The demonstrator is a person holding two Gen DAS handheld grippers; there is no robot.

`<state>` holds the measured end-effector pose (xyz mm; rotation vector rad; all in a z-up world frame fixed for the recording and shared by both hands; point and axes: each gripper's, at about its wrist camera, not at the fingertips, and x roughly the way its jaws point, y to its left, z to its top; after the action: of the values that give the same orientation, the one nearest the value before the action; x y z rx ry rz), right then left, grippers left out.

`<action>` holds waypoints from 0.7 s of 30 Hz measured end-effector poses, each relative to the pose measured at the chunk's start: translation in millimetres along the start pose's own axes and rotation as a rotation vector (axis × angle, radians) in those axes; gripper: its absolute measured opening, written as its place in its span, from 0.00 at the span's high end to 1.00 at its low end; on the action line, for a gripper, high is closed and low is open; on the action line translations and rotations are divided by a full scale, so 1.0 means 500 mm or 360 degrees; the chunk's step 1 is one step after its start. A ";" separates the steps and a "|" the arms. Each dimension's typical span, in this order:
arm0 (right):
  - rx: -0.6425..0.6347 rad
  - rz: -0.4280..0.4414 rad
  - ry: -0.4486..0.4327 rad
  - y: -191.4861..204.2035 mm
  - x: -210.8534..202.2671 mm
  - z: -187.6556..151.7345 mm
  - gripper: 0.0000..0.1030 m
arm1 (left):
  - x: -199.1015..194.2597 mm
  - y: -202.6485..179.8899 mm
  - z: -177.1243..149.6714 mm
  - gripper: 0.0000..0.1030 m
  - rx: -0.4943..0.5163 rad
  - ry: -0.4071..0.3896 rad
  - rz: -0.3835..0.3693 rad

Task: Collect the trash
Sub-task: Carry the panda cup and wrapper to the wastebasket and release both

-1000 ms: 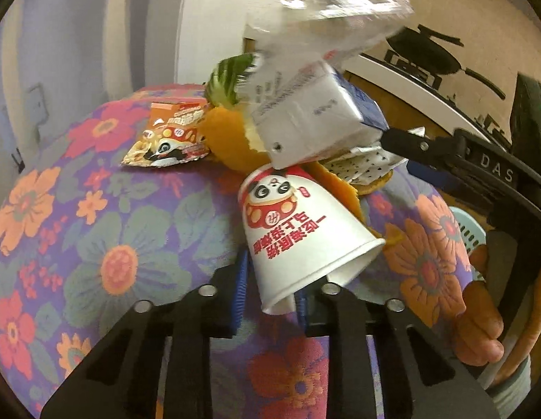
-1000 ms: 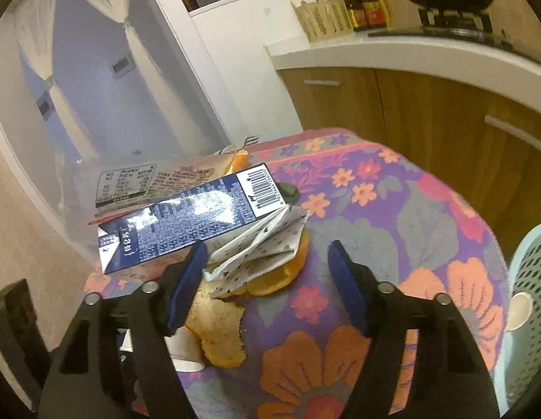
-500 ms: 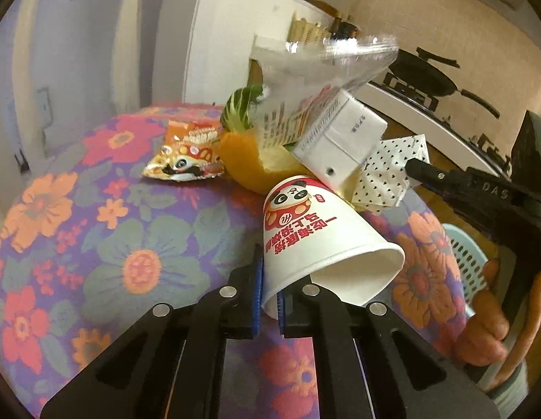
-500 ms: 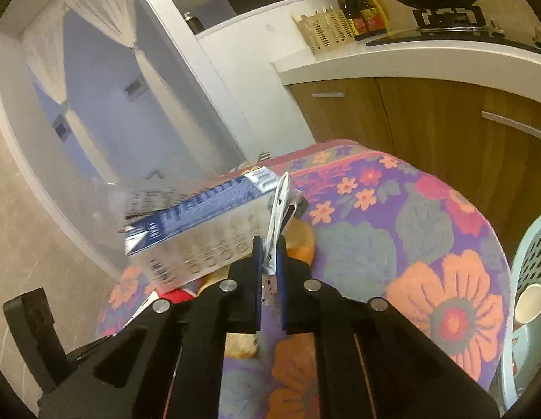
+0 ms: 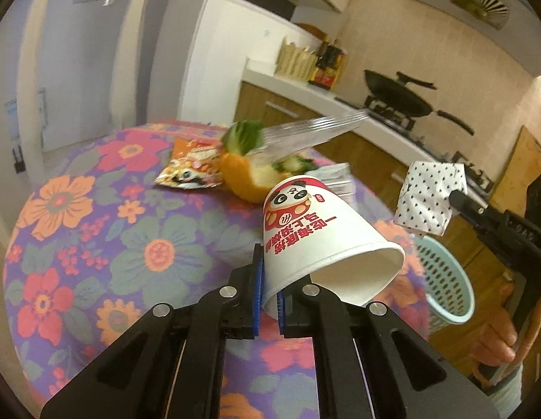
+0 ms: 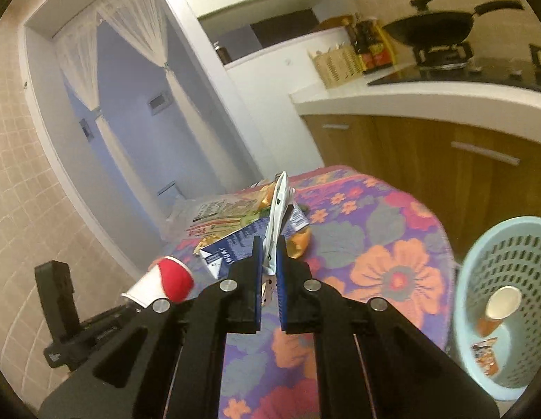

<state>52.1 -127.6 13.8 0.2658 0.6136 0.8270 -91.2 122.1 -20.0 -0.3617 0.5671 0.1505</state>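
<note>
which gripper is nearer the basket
Right. The right gripper, shut on a dotted wrapper, hangs right beside the basket; the left gripper holds the cup over the table.

You see a white cup (image 5: pixel 319 234) with red panda print – black-dotted white napkin (image 5: pixel 429 202), pale-blue basket (image 6: pixel 508 300), purple floral tablecloth (image 5: pixel 95 230).

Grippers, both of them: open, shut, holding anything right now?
Left gripper: shut on the paper cup.
Right gripper: shut on the dotted paper napkin.
</note>
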 end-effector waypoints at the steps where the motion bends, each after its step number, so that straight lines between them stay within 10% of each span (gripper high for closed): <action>1: -0.0004 -0.0019 -0.0016 -0.004 -0.014 0.000 0.95 | -0.005 -0.006 0.000 0.96 -0.0001 -0.0011 -0.0030; 14: -0.0030 -0.0418 -0.0291 -0.129 -0.209 0.009 0.95 | 0.008 -0.270 0.055 0.96 0.0416 -0.0067 -0.0297; 21: 0.0080 -0.0665 -0.0328 -0.244 -0.279 -0.006 0.95 | 0.120 -0.455 0.057 0.96 0.0602 0.0141 -0.0465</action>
<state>52.1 -313.2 13.2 0.2535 0.4735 0.3764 27.2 -75.7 36.1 -0.0799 0.6096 -0.2533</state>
